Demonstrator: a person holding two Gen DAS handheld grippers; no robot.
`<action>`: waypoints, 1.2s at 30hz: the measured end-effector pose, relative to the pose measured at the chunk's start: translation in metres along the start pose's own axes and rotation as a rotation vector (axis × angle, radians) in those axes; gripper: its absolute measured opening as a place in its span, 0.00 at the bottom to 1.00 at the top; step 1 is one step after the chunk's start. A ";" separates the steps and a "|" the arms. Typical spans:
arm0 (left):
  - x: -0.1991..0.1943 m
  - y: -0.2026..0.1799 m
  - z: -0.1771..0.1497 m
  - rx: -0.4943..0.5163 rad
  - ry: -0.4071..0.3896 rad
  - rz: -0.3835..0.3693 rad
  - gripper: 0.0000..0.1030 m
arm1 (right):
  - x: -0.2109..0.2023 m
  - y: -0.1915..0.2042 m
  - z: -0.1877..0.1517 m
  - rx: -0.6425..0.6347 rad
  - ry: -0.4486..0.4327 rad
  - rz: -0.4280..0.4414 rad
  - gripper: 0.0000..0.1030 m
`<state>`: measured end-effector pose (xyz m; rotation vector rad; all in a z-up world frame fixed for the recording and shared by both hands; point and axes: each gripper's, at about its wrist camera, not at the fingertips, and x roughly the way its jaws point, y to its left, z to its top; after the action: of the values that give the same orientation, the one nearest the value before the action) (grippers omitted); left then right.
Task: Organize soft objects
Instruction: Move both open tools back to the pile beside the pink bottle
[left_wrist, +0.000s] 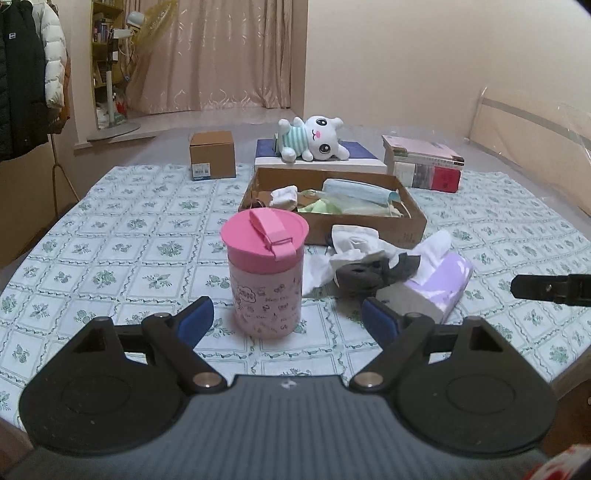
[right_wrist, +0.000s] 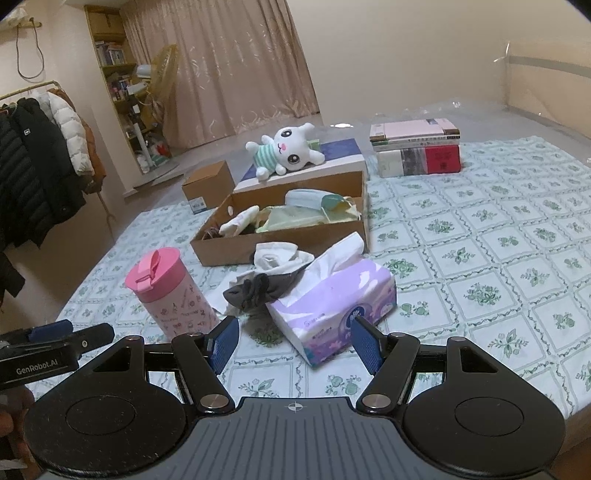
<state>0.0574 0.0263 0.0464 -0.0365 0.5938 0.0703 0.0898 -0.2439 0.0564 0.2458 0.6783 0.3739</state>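
Observation:
A loose pile of soft things lies on the flower-patterned tablecloth (left_wrist: 129, 240): crumpled white cloth (left_wrist: 354, 243) over a dark grey sock (left_wrist: 362, 275). A lilac tissue pack (left_wrist: 436, 284) leans against it. Behind stands an open cardboard tray (left_wrist: 413, 225) holding a blue face mask (left_wrist: 354, 192), a white sock (left_wrist: 284, 195) and green cloth (left_wrist: 317, 206). My left gripper (left_wrist: 286, 317) is open, with a pink lidded cup (left_wrist: 264, 273) just beyond its fingers. My right gripper (right_wrist: 295, 338) is open around the near corner of the tissue pack (right_wrist: 332, 302), pads clear of it.
A white plush toy (left_wrist: 317, 138) lies on a blue-topped box behind the tray. A stack of books (left_wrist: 424, 162) stands at the back right, a small cardboard box (left_wrist: 212, 155) at the back left. Coats (right_wrist: 33, 166) hang to the left of the table.

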 end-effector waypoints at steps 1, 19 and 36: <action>0.000 0.000 0.000 0.000 0.001 0.000 0.84 | 0.000 0.000 -0.001 0.000 0.002 -0.001 0.65; 0.018 -0.002 -0.004 0.003 0.036 -0.033 0.84 | 0.016 -0.006 0.002 -0.017 0.019 -0.002 0.65; 0.036 0.002 0.003 0.022 0.036 -0.054 0.80 | 0.071 0.011 0.024 -0.177 0.042 0.071 0.65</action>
<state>0.0890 0.0304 0.0290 -0.0322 0.6294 0.0111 0.1533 -0.2075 0.0380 0.0946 0.6749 0.5057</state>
